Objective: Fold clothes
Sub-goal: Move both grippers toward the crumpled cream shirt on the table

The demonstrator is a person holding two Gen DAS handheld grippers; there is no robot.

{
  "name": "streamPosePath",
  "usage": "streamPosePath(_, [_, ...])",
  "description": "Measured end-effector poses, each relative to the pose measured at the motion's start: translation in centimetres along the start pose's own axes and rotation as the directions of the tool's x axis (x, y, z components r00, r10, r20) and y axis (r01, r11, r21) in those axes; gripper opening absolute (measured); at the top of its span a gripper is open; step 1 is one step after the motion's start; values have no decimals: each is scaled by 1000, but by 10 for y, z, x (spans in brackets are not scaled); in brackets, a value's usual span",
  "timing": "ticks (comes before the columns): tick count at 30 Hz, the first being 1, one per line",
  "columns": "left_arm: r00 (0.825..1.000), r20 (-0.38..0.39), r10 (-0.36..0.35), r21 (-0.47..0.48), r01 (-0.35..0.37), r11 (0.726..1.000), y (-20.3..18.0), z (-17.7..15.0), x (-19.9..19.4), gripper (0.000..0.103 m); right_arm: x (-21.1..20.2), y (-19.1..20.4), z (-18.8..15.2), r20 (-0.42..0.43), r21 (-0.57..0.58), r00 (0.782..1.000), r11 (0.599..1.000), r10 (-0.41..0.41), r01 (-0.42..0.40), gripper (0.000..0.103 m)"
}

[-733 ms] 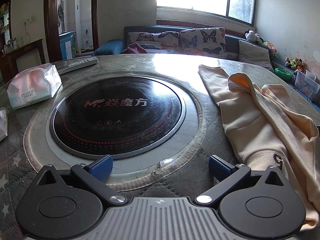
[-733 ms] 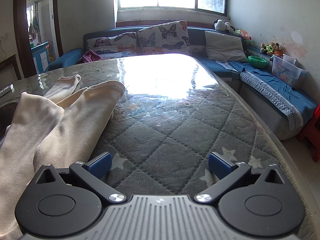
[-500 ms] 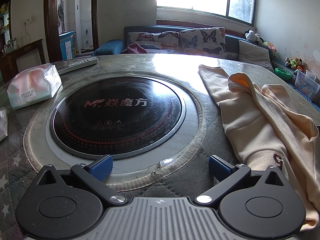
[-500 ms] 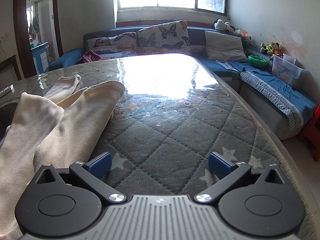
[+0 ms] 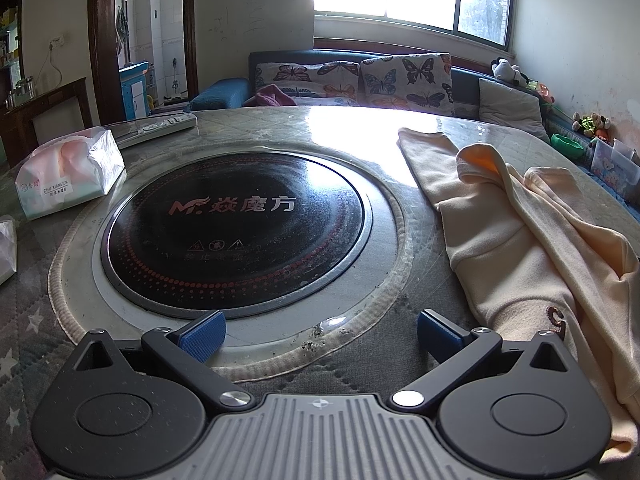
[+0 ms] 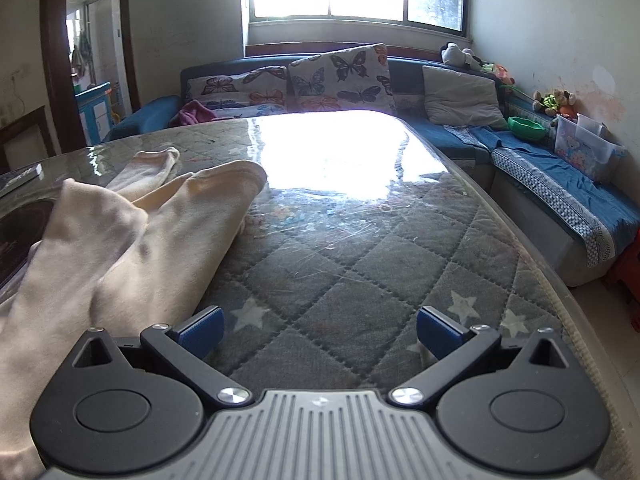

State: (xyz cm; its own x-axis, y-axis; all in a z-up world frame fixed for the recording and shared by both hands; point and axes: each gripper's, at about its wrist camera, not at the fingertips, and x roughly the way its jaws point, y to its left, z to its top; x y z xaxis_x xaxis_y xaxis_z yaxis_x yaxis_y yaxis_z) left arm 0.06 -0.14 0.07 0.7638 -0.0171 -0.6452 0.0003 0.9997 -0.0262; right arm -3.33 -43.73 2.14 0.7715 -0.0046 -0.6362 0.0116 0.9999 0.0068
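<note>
Cloth lies crumpled on the round glass-topped quilted table [image 6: 360, 264]: a cream fleece garment [image 5: 520, 248], stretched from the near right edge toward the far side, just right of the black round induction cooktop [image 5: 236, 232]. The left gripper [image 5: 318, 330] has its blue pads spread wide, holding nothing, low over the cooktop's rim. The right gripper [image 6: 318, 330] is likewise spread and empty, its left pad beside the garment [image 6: 120, 248]. A white tissue pack [image 5: 68, 176] sits far left.
</note>
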Motion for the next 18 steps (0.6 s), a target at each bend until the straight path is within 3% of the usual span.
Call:
streamPosePath(9, [1000,0,25,-6,-25,1000,-6,-3,-7,103,-42,14,-9,49,-50,994,994,101,-98,103])
streamPosePath(18, [1000,-22,0,-36,-1,999,-12,-10,-30,103,-83,26,-23,82,-94,983,983,165,-157,103])
